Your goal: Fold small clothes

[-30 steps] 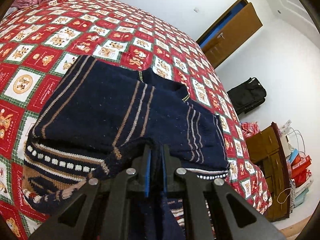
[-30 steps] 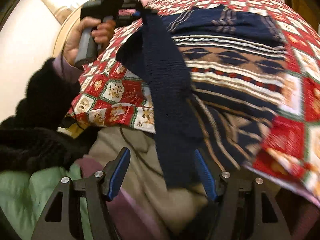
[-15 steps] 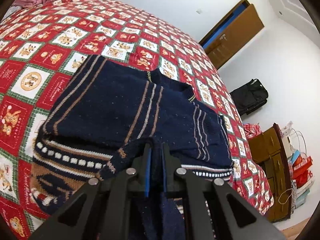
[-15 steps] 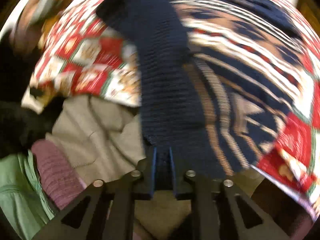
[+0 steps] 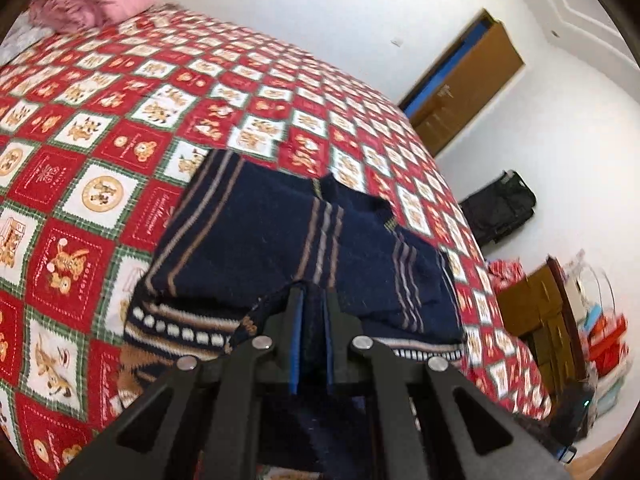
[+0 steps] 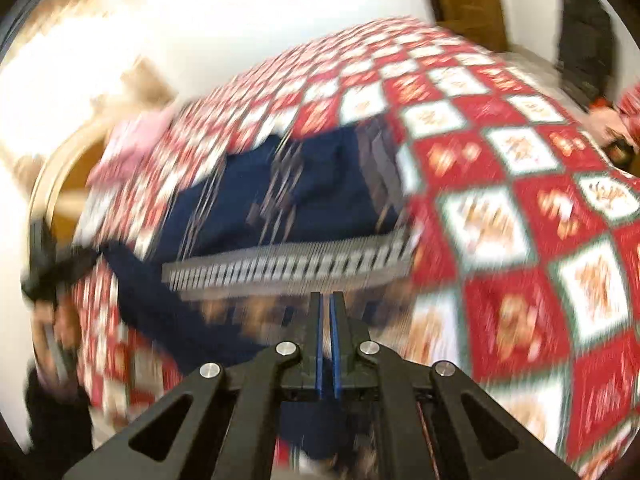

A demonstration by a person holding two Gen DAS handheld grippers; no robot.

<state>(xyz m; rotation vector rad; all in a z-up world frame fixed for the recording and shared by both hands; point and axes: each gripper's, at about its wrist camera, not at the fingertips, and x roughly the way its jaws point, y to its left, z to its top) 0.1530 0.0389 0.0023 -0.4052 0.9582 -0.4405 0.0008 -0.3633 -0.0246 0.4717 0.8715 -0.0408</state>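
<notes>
A small navy knit sweater (image 5: 256,240) with tan stripes and a patterned band lies on the red checked bedspread (image 5: 120,112). My left gripper (image 5: 311,300) is shut on the sweater's hem edge and holds it lifted over the body. In the blurred right wrist view the sweater (image 6: 304,200) lies ahead, and my right gripper (image 6: 327,304) is shut on the sweater's hem, which hangs below the jaws. The other gripper in the person's hand (image 6: 44,272) shows at the far left, holding the navy fabric.
A pink bundle (image 5: 88,4) lies at the head of the bed. A brown door (image 5: 464,88), a black bag (image 5: 500,208) and a wooden cabinet (image 5: 544,312) with clutter stand past the bed's right edge.
The right gripper closed on the hem and swung up fast from the bed's edge toward the sweater body. The left gripper carried its hem edge forward over the sweater.
</notes>
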